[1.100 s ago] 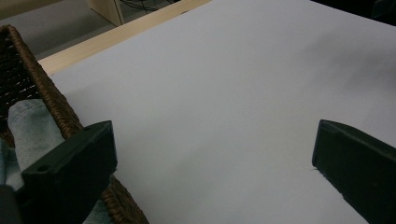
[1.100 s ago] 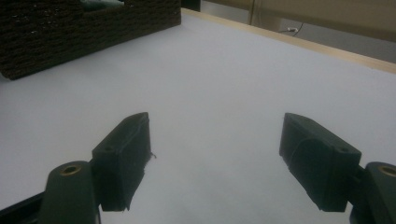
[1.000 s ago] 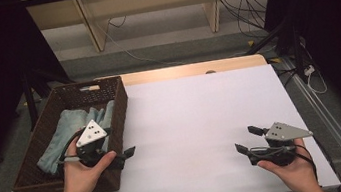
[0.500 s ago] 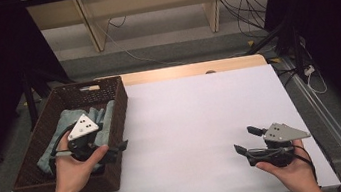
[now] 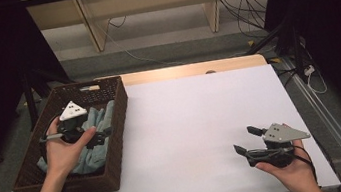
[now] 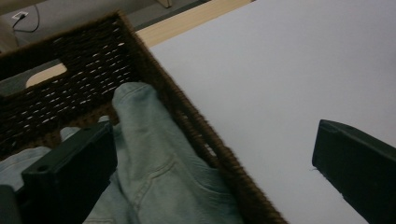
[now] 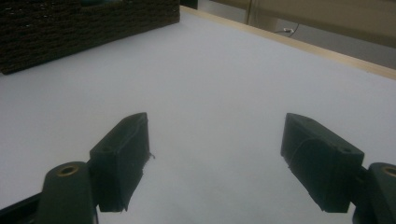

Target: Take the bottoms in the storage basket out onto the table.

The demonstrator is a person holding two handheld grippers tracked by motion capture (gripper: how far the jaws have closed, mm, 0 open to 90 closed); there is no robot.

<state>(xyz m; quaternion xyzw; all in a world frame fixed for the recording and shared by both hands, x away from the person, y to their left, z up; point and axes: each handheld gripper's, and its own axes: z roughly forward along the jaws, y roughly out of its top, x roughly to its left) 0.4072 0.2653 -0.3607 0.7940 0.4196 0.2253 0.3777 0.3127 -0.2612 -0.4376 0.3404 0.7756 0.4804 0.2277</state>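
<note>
**Reaching for the jeans in the basket**

While the right tongs [image 5: 245, 141] wait idle over the bare white desk [image 5: 202, 122], the left tongs [image 5: 96, 136] are at the wicker basket [image 5: 116, 118], and the step in hand looks like the approach to a first grasp. In the left gripper view the jaws stand wide apart with nothing between them: one hangs over the pale blue jeans [image 6: 154, 172], the other out past the basket's woven wall above the desk, so the rim runs across the gap. The jeans lie crumpled inside the basket, directly below and ahead of the left tongs, not yet gripped. The right tongs are likewise spread wide and empty, with the basket well off ahead of them.

Next, I judge, the left tongs need to shift inward so both jaws clear the rim, drop onto a raised fold of denim, and close there.
</note>
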